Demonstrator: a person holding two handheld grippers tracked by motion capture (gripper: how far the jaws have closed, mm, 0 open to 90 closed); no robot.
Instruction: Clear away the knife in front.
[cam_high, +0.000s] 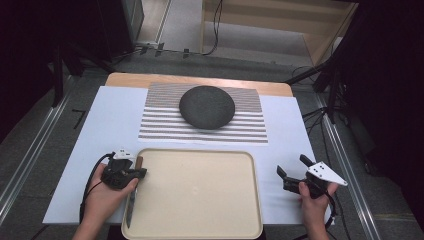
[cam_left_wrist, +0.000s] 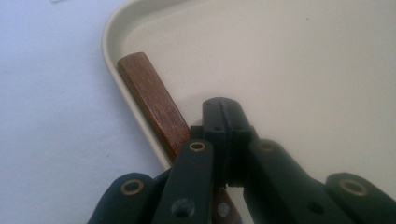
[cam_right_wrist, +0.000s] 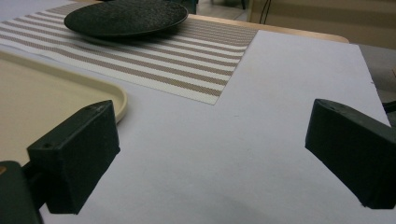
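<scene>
A knife with a brown wooden handle (cam_high: 139, 161) (cam_left_wrist: 152, 100) lies along the left rim of the beige tray (cam_high: 200, 152) (cam_left_wrist: 108, 51), its blade pointing toward the person. My left gripper (cam_high: 142, 173) (cam_left_wrist: 222, 122) sits right over the knife, jaws shut together with nothing seen between the pads; the handle runs beneath and beside them. My right gripper (cam_high: 292, 166) (cam_right_wrist: 210, 158) rests to the right of the tray above the white sheet, jaws wide open and empty.
A dark round plate (cam_high: 207, 107) (cam_right_wrist: 126, 17) sits on a striped placemat (cam_high: 250, 127) (cam_right_wrist: 196, 56) beyond the tray. A white sheet (cam_high: 110, 125) covers the wooden table. Stands and cables stand on the floor around the table.
</scene>
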